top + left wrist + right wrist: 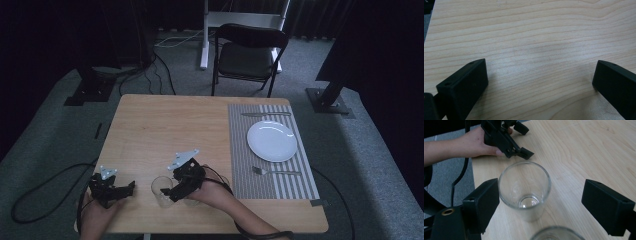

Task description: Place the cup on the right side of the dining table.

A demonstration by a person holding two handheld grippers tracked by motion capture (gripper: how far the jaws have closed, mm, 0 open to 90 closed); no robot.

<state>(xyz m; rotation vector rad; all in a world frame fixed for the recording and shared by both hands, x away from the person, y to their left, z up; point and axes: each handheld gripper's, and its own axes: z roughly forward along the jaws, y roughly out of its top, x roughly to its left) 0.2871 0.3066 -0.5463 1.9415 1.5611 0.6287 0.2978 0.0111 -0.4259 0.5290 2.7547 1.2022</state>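
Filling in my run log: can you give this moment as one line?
right gripper: open, jaws either side of glass, not gripping | left gripper: open on table | second glass near

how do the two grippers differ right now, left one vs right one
The right gripper has an upright clear glass standing between its open jaws, near one of them; the left gripper has bare wooden table between its jaws. In the high view the right gripper sits near the middle of the table's near edge, the left gripper at the near left corner. Both are black, hand-held and open.
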